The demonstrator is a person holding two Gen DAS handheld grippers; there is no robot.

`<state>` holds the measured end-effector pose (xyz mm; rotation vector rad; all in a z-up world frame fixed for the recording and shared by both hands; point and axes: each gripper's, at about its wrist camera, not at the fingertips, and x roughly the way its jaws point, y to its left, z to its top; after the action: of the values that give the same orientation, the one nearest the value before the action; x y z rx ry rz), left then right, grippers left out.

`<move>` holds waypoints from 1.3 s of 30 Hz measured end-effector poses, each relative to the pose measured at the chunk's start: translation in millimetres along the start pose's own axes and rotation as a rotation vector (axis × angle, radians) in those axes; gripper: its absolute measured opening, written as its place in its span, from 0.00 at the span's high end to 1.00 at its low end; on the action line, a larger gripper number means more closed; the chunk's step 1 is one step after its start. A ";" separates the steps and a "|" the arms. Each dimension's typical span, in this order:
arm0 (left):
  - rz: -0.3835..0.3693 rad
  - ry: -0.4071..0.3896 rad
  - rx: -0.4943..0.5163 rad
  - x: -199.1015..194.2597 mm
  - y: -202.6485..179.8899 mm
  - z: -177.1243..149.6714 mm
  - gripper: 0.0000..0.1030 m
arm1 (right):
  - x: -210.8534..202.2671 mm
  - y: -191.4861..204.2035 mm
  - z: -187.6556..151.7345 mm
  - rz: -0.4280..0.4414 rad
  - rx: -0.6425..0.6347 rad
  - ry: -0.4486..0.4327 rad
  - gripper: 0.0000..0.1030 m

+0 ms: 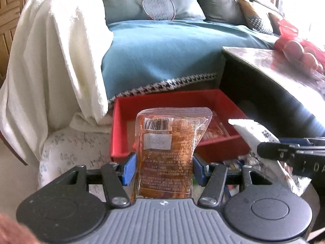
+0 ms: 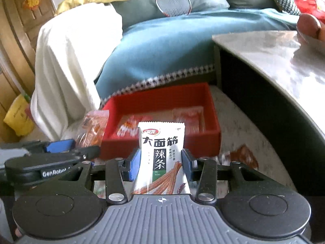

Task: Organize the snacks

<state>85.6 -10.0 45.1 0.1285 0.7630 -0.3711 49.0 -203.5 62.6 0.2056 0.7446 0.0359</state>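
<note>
Red tray [image 2: 162, 95] lay just ahead of both grippers: left gripper [image 1: 164, 167] clamped an upright orange packet [image 1: 170, 152], right gripper [image 2: 161, 163] an upright white packet [image 2: 162, 156].

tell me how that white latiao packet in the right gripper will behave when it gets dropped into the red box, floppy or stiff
Probably fairly floppy: the white latiao packet is a thin flat film pouch, though it stands upright between the right gripper jaws, so the contents lend some stiffness. It looks light for its size. The glossy film may slip, and it should land flat in the red box, not roll.
</note>
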 end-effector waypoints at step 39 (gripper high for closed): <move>0.074 0.033 -0.015 96.4 -3.8 53.7 0.51 | 94.5 -8.3 67.1 -0.099 -0.091 -0.013 0.50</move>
<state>182.9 -53.8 16.7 0.1491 0.7916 -0.2938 163.5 -213.3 45.8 0.0821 0.7375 -0.0255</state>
